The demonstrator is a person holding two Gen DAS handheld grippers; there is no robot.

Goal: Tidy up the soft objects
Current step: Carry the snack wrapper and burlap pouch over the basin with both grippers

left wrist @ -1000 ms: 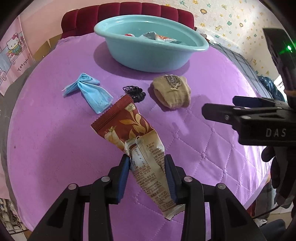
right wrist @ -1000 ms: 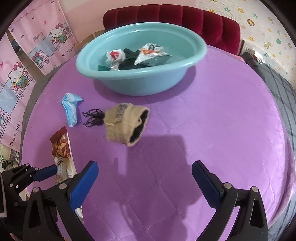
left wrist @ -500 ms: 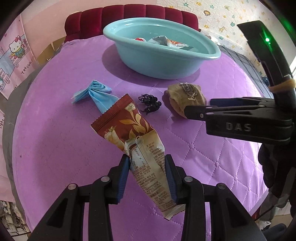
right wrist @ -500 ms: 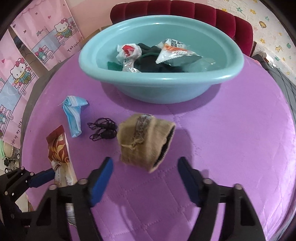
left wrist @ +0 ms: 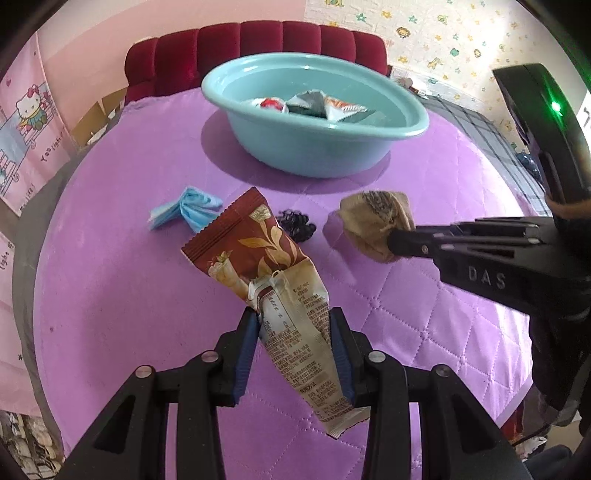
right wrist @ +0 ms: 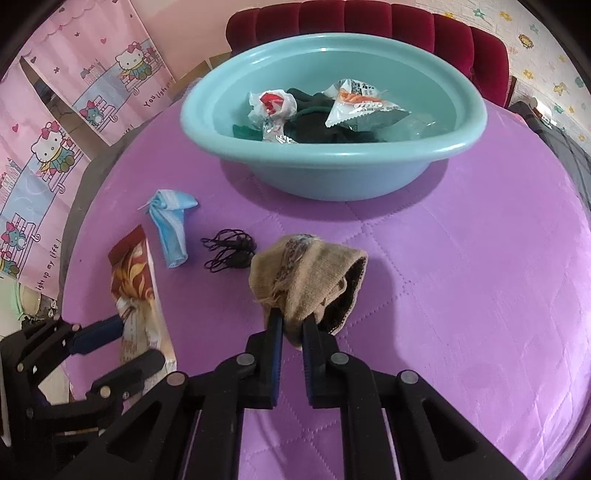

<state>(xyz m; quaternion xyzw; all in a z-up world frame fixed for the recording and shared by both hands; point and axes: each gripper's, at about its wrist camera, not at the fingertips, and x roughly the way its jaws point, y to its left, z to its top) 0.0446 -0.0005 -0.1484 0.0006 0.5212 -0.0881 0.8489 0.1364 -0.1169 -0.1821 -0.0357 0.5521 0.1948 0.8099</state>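
Observation:
My left gripper is shut on a brown and cream snack packet, held above the purple table; the packet also shows in the right wrist view. My right gripper is shut on the near edge of a tan knitted pouch, which also shows in the left wrist view. A teal basin stands behind, holding a white and red bag, dark cloth and a silver packet. A blue face mask and a black cord bundle lie on the table left of the pouch.
The round table has a quilted purple cover. A red padded seat back stands behind the basin. Pink cartoon curtains hang to the left. The table edge drops off close on the left and right.
My right gripper has moved forward to the tan pouch and shut on its near edge. My left gripper still holds the snack packet and has risen and shifted slightly.

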